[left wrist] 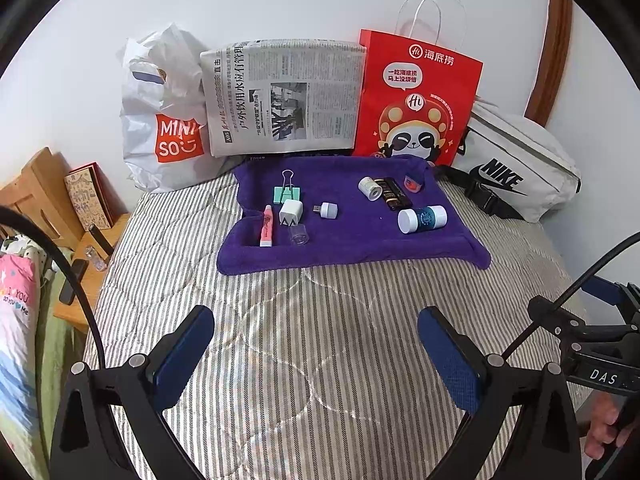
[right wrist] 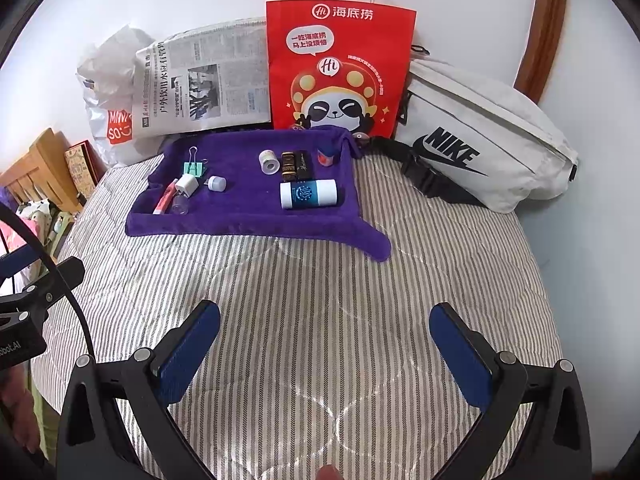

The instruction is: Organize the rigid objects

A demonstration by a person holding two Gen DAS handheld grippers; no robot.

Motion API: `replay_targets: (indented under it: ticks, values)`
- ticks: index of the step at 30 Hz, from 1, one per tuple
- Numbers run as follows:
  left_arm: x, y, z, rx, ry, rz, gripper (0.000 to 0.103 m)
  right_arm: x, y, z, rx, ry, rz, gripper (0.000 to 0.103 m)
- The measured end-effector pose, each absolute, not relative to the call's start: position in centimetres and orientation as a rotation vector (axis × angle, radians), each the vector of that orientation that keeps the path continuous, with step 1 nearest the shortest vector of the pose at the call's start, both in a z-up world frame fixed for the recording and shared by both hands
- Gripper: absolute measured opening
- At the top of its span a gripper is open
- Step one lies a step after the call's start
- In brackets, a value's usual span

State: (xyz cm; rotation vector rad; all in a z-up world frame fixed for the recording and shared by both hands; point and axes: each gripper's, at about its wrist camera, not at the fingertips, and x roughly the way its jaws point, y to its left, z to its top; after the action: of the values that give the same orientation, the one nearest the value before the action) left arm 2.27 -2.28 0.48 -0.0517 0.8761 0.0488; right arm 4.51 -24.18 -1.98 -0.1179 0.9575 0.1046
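A purple towel point(left wrist: 352, 248) point(right wrist: 240, 220) lies on the striped bed with small items on it. On its left are a green binder clip point(left wrist: 286, 193), a white charger point(left wrist: 290, 214), a pink tube point(left wrist: 267, 226), a clear cap point(left wrist: 299, 234) and a small white USB light point(left wrist: 329, 209). On its right are a white roll point(left wrist: 370, 188), dark tubes point(left wrist: 396, 194), a small red-blue item point(left wrist: 413, 182) and a white-and-teal bottle point(left wrist: 422, 219) point(right wrist: 308, 195). My left gripper point(left wrist: 316, 320) and right gripper point(right wrist: 326, 316) are both open and empty, well short of the towel.
A Miniso bag point(left wrist: 168, 128), a newspaper point(left wrist: 280, 96), a red paper bag point(left wrist: 416, 96) and a white Nike bag point(left wrist: 516, 168) stand along the wall. A wooden bedside stand point(left wrist: 48, 200) with a book is at the left.
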Motion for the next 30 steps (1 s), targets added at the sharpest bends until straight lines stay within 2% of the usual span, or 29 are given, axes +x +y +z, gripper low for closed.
replay_targets:
  ticks: [30]
  values:
    - [2.37,-1.84,-0.09,-0.041,0.895,0.044,0.103,4.32,-23.87,-1.57,-0.118,0.954,0.111,0.103]
